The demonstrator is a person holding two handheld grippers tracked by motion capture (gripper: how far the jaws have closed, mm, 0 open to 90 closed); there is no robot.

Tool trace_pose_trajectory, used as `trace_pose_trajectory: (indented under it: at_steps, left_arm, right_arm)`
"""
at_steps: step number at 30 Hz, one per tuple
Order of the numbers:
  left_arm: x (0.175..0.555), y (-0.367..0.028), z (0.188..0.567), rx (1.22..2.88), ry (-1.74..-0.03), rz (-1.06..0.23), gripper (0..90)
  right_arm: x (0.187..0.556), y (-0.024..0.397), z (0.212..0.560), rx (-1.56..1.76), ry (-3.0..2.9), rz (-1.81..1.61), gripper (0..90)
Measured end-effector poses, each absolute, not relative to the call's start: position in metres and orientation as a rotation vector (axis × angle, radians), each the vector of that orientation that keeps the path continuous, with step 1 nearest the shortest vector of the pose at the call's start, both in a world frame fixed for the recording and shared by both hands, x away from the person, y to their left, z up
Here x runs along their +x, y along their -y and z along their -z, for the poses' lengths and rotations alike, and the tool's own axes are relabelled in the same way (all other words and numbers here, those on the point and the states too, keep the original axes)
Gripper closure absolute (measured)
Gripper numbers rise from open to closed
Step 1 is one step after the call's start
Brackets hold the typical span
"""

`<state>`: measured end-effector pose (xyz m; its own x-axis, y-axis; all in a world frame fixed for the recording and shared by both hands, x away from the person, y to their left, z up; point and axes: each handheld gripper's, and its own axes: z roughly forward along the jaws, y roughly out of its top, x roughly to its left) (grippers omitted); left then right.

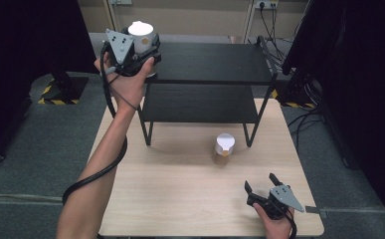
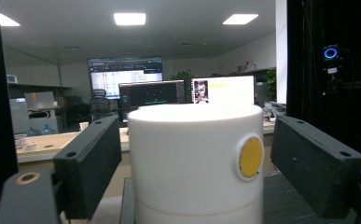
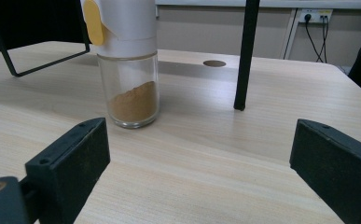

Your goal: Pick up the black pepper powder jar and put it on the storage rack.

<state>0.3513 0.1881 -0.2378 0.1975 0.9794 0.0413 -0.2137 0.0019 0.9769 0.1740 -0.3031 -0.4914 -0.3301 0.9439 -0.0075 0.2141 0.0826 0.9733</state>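
**Claw states and where each jar sits**

Left claw (image 1: 143,50) first: up at the shelf's left end, on the top shelf (image 1: 215,62), my jaws stand apart on either side of the white-capped jar (image 2: 194,161). In the left gripper view I can see a gap between each pad and the cap wall, so nothing is pressed. That jar stands upright, long axis vertical, dead ahead at twelve o'clock from the claw, and looks already set down on the shelf.

Moving right, the second jar (image 1: 223,149), glass with brown powder and a white cap, stands upright on the surface (image 1: 180,199) in front of the shelf's right legs.

Right claw (image 1: 261,183) rests low near the front right edge, jaws wide with nothing between them. From it the powder jar (image 3: 128,70) lies at about eleven o'clock, well apart. I judge the right hand is clearly the nearer one for that jar.
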Motion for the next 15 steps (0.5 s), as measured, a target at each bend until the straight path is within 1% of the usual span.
trace_pose_trajectory:
  at_steps: [4, 8, 11, 15]
  left_arm:
    - [0.343, -0.189, 0.239, 1.151, -0.893, -1.172, 14.6]
    - [0.331, -0.194, 0.248, 1.142, -0.852, -1.174, 14.5]
    - [0.322, -0.197, 0.255, 1.143, -0.838, -1.138, 14.5]
    - [0.314, -0.198, 0.266, 1.148, -0.819, -1.133, 14.6]
  right_arm:
    - [0.174, 0.303, 0.491, 1.164, -1.651, -1.3, 5.1]
    - [0.175, 0.304, 0.491, 1.159, -1.66, -1.297, 5.1]
    - [0.175, 0.303, 0.491, 1.159, -1.659, -1.297, 5.1]
    - [0.175, 0.303, 0.491, 1.16, -1.658, -1.298, 5.1]
